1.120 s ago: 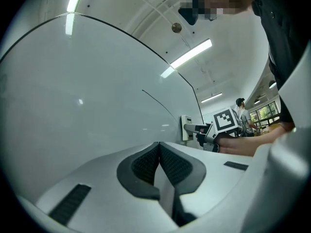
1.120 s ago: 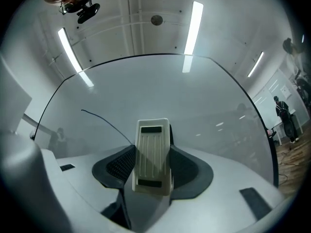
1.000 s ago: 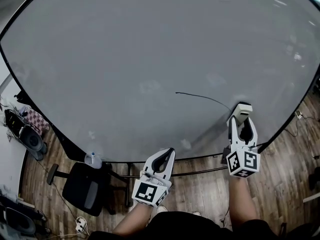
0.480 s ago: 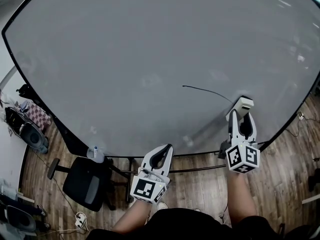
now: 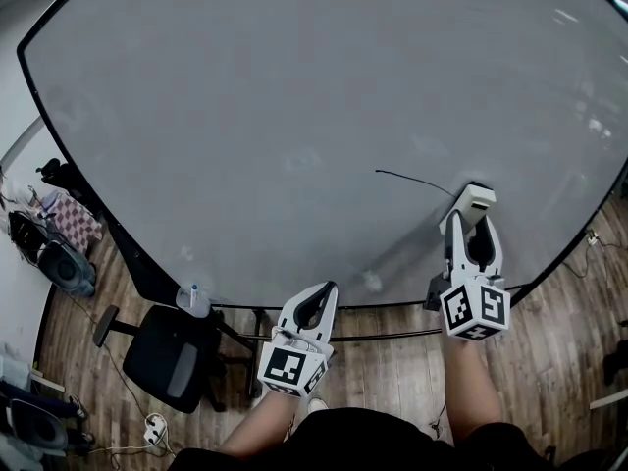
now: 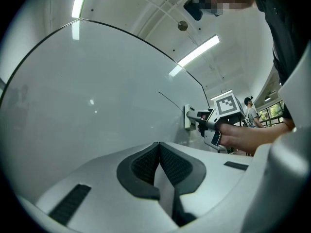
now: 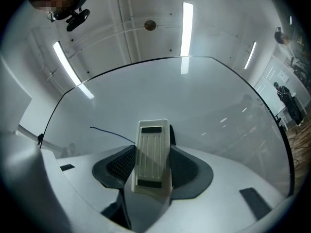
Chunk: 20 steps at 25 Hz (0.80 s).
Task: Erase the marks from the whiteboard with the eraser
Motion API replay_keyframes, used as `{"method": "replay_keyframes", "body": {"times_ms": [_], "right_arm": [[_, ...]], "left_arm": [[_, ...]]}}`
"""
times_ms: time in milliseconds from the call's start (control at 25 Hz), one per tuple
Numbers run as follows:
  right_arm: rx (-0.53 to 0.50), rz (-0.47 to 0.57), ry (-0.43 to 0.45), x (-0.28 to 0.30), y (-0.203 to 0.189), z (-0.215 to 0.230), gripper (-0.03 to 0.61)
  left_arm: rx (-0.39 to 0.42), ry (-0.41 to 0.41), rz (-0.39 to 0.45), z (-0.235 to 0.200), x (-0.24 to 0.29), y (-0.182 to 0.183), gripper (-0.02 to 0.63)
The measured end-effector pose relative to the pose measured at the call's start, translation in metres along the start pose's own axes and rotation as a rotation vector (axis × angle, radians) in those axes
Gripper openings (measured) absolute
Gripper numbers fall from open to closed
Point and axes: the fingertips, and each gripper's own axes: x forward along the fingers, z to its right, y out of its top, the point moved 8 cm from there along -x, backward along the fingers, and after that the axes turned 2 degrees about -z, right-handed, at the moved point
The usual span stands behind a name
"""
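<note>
Holding a gripper in each hand, someone stands close before a large whiteboard (image 5: 294, 96). Nearest the body is the left gripper (image 5: 327, 290), held low, off the board's lower edge, with its marker cube turned toward the holder. Its jaws are pressed together with nothing between them, the dark ribbed pads (image 6: 143, 166) meeting in a thin seam.

At about two o'clock from it the right gripper (image 5: 470, 216) reaches further forward. Its jaws are clamped on the eraser (image 7: 153, 154), a pale ribbed block standing lengthwise between the pads. Seen from the left gripper view, the eraser lies flat against the board's surface, with the hand (image 6: 238, 132) behind it.

From the eraser a thin dark mark (image 5: 412, 180) runs off toward ten o'clock, gently curved, its near end right at the eraser's edge. The rest of the board is grey-white with a few faint smudges.

Below the board, at nine o'clock from the left gripper, a black office chair (image 5: 167, 356) stands on the wooden floor (image 5: 559, 351). A small bottle (image 5: 193, 299) shows just above it, at the board's lower edge. Farther left, bags (image 5: 54, 253) lie by the wall. Overhead, long ceiling lights (image 6: 197, 56) glare off the board, and another person (image 6: 250, 111) stands well off across the room.
</note>
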Motion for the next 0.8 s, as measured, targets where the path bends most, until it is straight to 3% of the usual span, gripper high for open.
{"method": "replay_keyframes", "body": {"times_ms": [360, 800], "right_arm": [[-0.062, 0.021, 0.032, 0.011, 0.014, -0.036, 0.244], [-0.087, 0.039, 0.148, 0.033, 0.029, -0.096, 0.245]], "left_arm": [[-0.019, 0.058, -0.010, -0.017, -0.013, 0.001, 0.018], [-0.028, 0.104, 0.000, -0.040, -0.030, 0.002, 0.018]]}}
